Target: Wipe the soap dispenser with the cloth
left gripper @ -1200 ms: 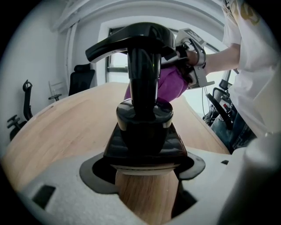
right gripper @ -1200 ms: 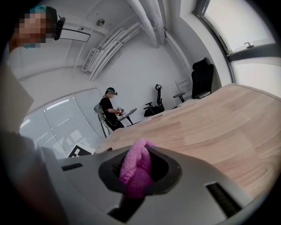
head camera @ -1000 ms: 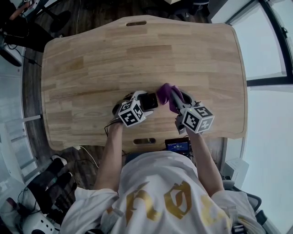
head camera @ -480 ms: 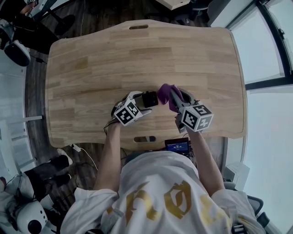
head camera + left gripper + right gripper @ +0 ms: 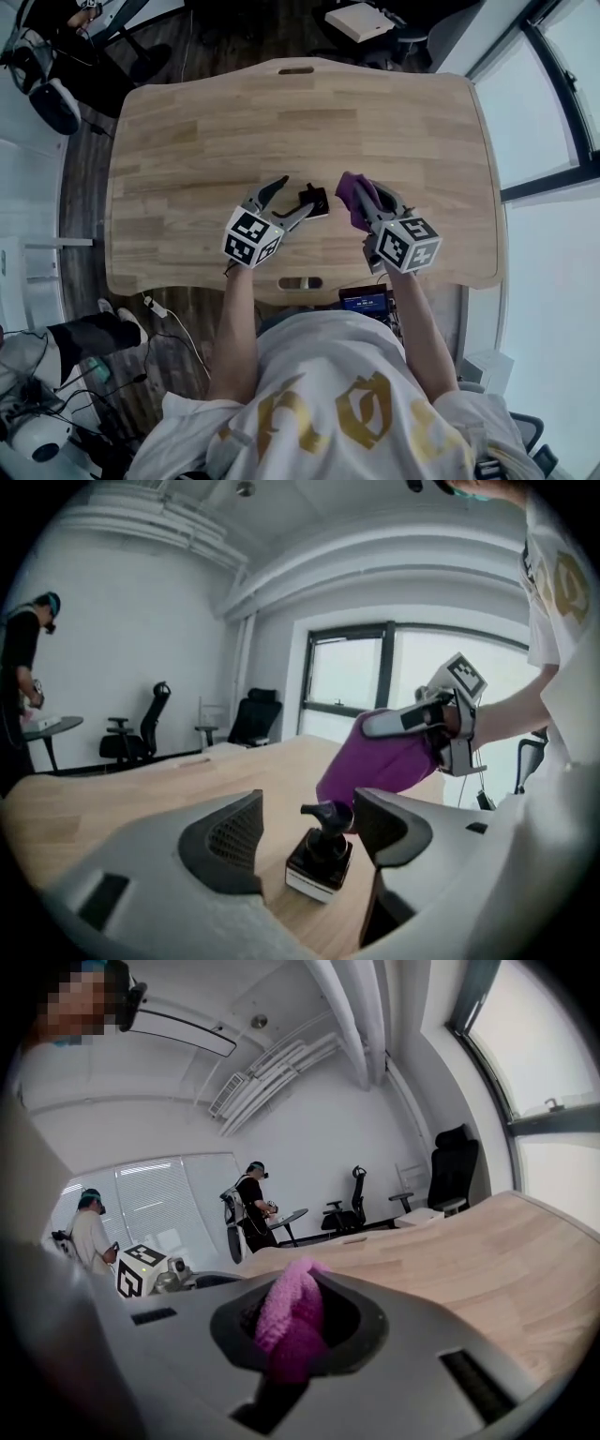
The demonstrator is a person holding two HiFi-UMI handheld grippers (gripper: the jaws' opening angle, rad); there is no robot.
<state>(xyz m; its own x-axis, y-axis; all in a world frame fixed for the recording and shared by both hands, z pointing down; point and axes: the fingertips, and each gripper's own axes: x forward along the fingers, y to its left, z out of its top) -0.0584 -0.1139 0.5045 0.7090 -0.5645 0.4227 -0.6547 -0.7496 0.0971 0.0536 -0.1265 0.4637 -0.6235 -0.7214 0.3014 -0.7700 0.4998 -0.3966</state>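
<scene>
On the wooden table (image 5: 187, 141), soap dispenser (image 5: 315, 202) seen upright, left gripper (image 5: 292, 195) held near it, jaws apart, just narrowed slightly, nothing gripped, purple cloth (image 5: 350, 191) clamped in right gripper (image 5: 367, 200).

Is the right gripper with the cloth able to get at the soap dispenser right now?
Probably yes. The soap dispenser stands on the table, close beside the cloth held in the right gripper, with nothing between them.
</scene>
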